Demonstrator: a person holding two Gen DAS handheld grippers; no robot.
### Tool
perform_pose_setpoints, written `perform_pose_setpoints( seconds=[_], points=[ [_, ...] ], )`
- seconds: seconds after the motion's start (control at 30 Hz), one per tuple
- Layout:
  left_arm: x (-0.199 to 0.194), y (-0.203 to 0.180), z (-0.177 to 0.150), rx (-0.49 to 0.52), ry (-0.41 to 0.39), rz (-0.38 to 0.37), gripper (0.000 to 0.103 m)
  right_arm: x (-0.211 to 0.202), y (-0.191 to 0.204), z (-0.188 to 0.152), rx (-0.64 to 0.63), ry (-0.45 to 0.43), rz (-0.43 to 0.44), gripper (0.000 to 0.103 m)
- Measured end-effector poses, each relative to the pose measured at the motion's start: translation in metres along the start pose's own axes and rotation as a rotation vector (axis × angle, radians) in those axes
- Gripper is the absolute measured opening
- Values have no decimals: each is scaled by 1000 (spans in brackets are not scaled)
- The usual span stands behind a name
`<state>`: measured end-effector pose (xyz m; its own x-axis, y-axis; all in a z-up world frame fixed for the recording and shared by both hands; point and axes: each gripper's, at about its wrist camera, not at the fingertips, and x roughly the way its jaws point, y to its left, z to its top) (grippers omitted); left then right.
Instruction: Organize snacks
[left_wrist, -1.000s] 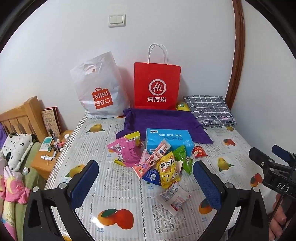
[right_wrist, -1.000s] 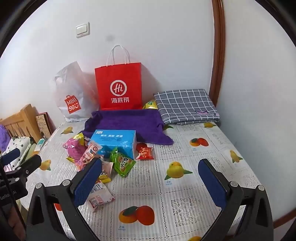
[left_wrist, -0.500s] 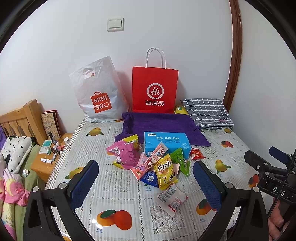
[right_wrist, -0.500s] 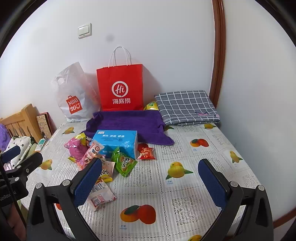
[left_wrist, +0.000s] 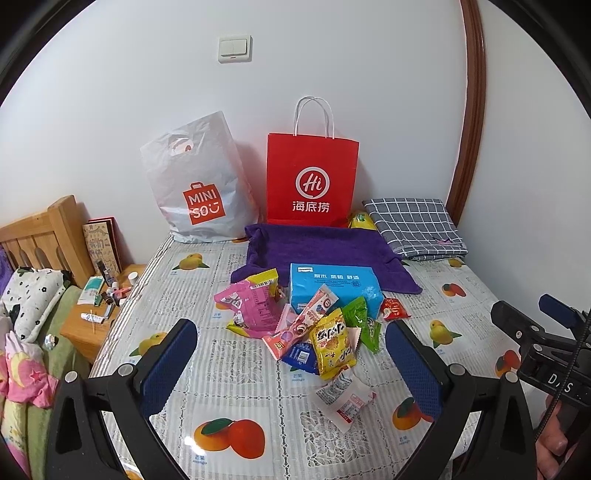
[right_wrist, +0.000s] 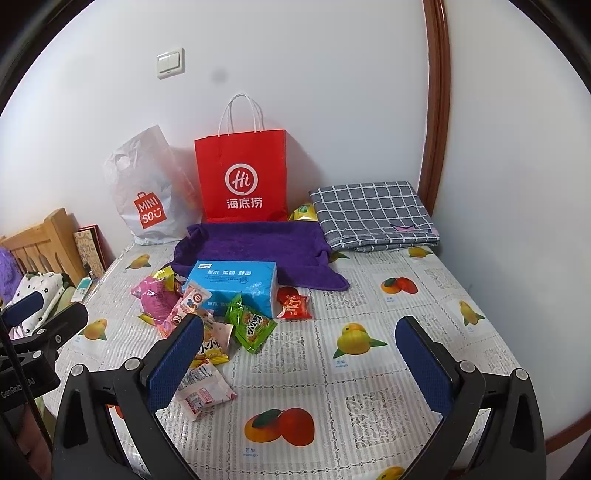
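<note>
A pile of snack packets lies mid-table: a pink bag, a yellow packet, a green packet, a small red packet and a white packet, beside a blue box. The right wrist view shows the green packet, the red packet and the blue box. My left gripper is open and empty, held above the table just short of the pile. My right gripper is open and empty, to the right of the pile.
A red paper bag and a white MINISO bag stand against the back wall. A purple towel and a folded checked cloth lie behind the pile. A wooden bed and a small side table stand to the left.
Both grippers have pulled back and risen a little, so the pile and bags sit slightly lower and farther in view. Nothing on the table has moved.
</note>
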<state>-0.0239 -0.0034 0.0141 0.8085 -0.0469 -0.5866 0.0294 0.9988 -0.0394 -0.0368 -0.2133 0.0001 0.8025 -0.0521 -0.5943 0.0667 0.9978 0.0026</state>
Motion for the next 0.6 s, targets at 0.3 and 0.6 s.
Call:
perform_pose_setpoints(
  seconds=[0.3, 0.6],
  points=[
    [1, 5, 0, -13, 2, -4, 102, -1, 3, 0, -3, 0, -1, 102],
    [-1, 6, -2, -12, -8, -10, 102, -4, 2, 0, -2, -10, -7, 102]
  ],
)
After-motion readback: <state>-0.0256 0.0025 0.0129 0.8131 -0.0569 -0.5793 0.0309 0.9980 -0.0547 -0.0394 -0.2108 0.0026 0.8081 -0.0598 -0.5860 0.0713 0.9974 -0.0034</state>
